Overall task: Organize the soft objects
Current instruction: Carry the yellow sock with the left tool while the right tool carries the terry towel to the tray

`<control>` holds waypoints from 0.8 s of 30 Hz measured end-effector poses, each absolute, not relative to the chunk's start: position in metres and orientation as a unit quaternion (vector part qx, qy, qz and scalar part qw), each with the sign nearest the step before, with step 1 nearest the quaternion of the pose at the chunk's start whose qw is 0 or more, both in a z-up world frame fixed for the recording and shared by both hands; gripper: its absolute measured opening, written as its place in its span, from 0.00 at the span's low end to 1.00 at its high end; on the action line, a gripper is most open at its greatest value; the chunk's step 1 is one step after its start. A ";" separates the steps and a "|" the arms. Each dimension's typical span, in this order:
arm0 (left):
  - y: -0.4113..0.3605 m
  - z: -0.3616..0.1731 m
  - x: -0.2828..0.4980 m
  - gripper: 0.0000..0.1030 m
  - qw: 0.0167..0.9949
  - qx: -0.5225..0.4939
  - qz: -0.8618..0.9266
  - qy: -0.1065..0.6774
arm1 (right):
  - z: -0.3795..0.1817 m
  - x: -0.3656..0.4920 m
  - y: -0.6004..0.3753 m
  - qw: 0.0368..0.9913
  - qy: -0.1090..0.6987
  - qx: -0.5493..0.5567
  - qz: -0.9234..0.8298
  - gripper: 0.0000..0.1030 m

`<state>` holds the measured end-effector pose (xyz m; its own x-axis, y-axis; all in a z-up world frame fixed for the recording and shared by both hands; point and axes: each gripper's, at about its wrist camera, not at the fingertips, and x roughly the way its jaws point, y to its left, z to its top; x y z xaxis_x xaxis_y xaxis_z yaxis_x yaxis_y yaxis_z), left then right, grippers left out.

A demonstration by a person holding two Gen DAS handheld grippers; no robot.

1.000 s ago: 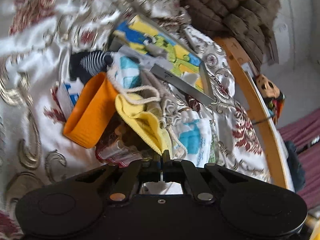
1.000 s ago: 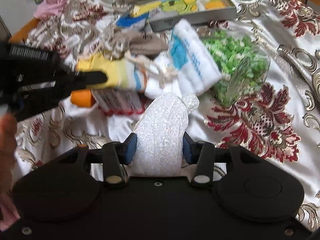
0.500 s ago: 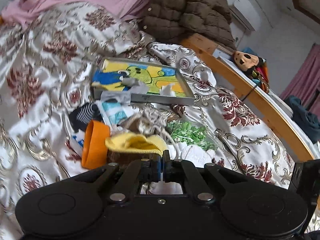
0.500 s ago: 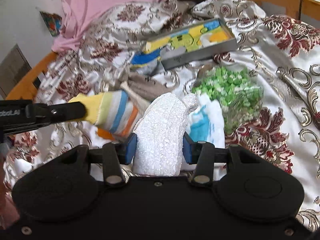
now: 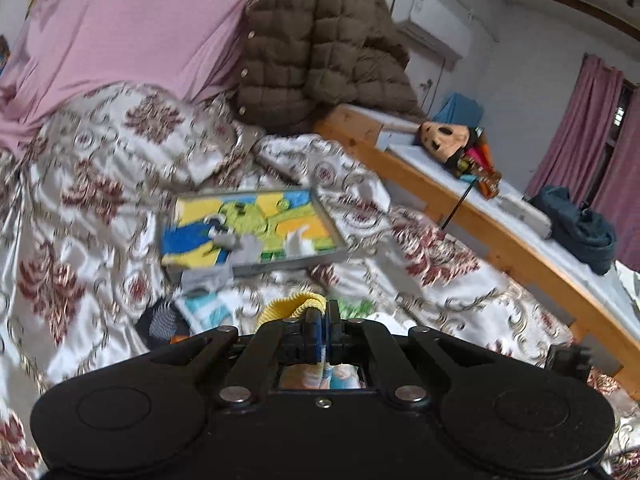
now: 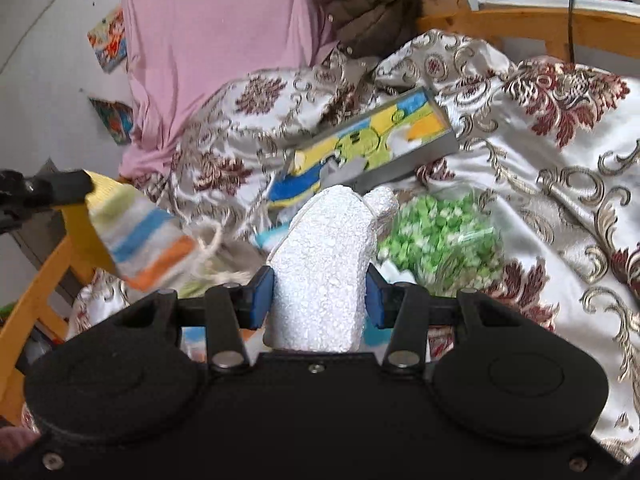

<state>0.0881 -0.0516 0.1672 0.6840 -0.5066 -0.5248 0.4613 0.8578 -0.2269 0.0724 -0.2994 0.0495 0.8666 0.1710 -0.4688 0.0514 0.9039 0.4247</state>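
Right wrist view is showing the right hand-held gripper (image 6: 319, 296) clamping a white textured foam-like piece (image 6: 322, 272) between its blue pads, the piece standing up between the jaws above the bed. At the left edge of that view the left hand-held gripper (image 6: 82, 188) is pinching the yellow cuff of a striped sock (image 6: 136, 236), which is hanging in the air clear of the bedspread (image 6: 540, 184). In the left wrist view the same left hand-held gripper (image 5: 322, 316) is showing its jaws pressed together on the sock's yellow cuff (image 5: 294, 306).

A shallow grey tray (image 6: 404, 164) is lying tilted on the bedspread toward the head of the bed, holding a yellow, green and blue cartoon picture across its floor and a few small grey and white scraps. Nearer, a clear bag of small green pieces (image 6: 440, 240) is resting on the bedspread, just beside the foam piece in the picture. A light blue and white cloth (image 5: 208, 310) and a dark striped sock (image 5: 162, 322) are lying below the tray.
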 end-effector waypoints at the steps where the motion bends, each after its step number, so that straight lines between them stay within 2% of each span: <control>1: -0.054 0.173 0.089 0.00 0.918 -0.037 -0.266 0.291 | 0.051 0.073 -0.303 0.943 0.251 0.218 0.031 0.37; 13: -0.084 0.209 0.128 0.00 0.930 -0.052 -0.269 0.244 | 0.078 0.112 -0.349 0.959 0.173 0.224 0.035 0.37; 24: -0.136 0.196 0.232 0.00 0.941 -0.053 -0.244 0.228 | 0.074 0.218 -0.375 0.965 0.159 0.209 0.012 0.37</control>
<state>0.2323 -0.1360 0.1960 0.7774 -0.4826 -0.4034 0.4344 0.8758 -0.2106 0.2178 -0.3748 0.0735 0.9491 0.0888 -0.3021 0.0444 0.9121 0.4077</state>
